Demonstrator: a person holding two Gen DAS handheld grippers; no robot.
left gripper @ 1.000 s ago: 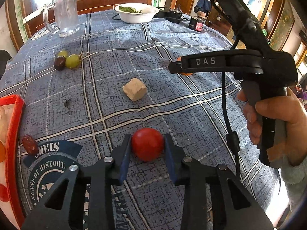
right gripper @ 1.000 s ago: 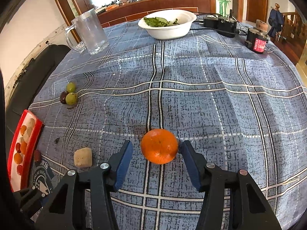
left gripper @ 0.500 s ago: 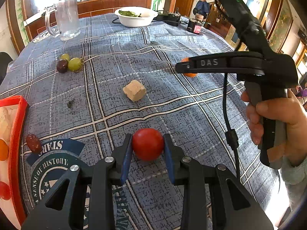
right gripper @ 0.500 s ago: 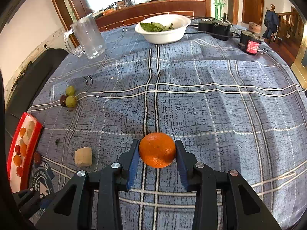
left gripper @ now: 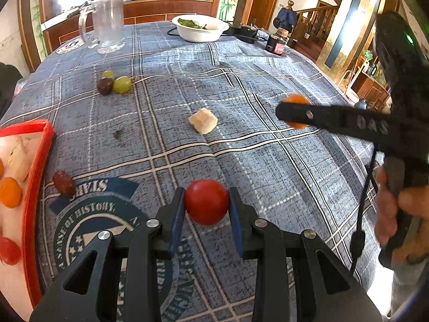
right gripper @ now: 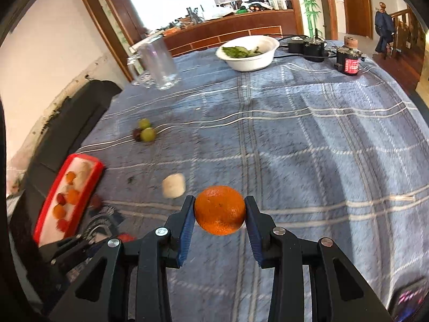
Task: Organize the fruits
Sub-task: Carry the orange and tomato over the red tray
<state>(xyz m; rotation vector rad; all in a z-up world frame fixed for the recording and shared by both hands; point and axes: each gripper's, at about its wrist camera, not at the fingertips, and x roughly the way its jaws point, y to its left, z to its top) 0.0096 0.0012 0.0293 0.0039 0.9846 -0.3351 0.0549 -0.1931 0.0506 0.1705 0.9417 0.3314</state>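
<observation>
Two jaws grip fruit for carrying: left gripper (left gripper: 206, 212) a round red tomato (left gripper: 206, 201), right gripper (right gripper: 219, 218) a dimpled orange mandarin (right gripper: 219, 209) (red-rimmed tray (right gripper: 43, 218) probably next).

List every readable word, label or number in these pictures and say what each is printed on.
"STARS" – upside down on the tablecloth emblem.
"A SENSE OF HISTORY" – around that emblem's ring.
"DAS" – faint, blurred, on the right hand-held gripper.
Red label on the small black jar: too blurred to read.

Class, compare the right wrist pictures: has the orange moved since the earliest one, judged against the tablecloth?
Yes. The orange, then resting on the tablecloth between open tongs, is now clamped in the right tongs and lifted clear of the cloth.
</observation>
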